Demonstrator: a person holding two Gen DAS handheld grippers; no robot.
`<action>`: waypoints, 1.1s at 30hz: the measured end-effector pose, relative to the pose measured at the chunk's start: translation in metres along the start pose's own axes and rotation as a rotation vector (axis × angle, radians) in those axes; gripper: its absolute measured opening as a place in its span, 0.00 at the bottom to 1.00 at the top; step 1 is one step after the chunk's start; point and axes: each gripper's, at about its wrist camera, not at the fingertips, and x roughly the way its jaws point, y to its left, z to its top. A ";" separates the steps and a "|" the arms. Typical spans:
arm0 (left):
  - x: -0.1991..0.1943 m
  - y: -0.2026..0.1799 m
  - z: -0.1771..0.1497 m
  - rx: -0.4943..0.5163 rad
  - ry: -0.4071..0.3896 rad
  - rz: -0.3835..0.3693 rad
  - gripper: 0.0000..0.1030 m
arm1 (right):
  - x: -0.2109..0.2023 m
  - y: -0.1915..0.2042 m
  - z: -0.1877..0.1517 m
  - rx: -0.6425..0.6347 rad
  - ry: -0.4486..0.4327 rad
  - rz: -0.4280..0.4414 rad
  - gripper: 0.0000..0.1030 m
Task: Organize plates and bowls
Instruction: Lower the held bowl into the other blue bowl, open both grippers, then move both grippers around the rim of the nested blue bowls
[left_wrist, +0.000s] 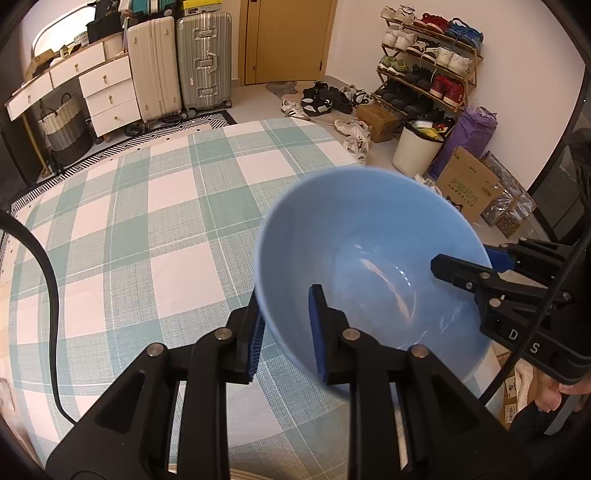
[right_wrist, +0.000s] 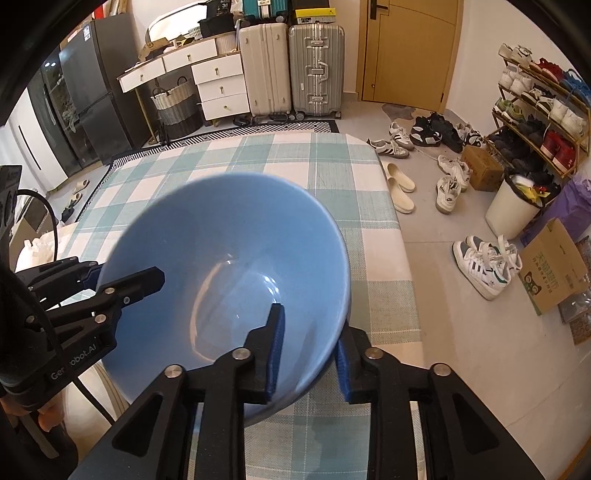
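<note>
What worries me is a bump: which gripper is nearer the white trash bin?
Right. The right gripper clamps the rim of the blue bowl on the side facing the white trash bin; the left gripper clamps the opposite rim, farther away over the checked table.

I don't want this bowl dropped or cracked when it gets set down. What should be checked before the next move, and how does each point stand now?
1. Left gripper straddles the blue bowl's rim, one finger inside, one outside: ok.
2. Right gripper straddles the opposite rim the same way: ok.
3. Both pads pressed firmly on the wall: cannot tell.
4. Bowl empty: ok.
5. Checked tablecloth beyond the bowl bare for a set-down: ok.
6. Left gripper's black cable clear of the bowl: ok.
</note>
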 end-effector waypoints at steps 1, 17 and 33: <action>0.000 0.000 0.000 -0.001 0.002 0.002 0.21 | -0.001 -0.002 -0.001 0.007 -0.004 -0.004 0.30; -0.026 0.016 -0.003 -0.023 -0.063 -0.011 0.75 | -0.037 -0.004 -0.005 0.023 -0.104 0.061 0.82; -0.045 0.012 -0.007 -0.016 -0.103 -0.052 0.98 | -0.045 -0.002 -0.009 0.030 -0.131 0.070 0.90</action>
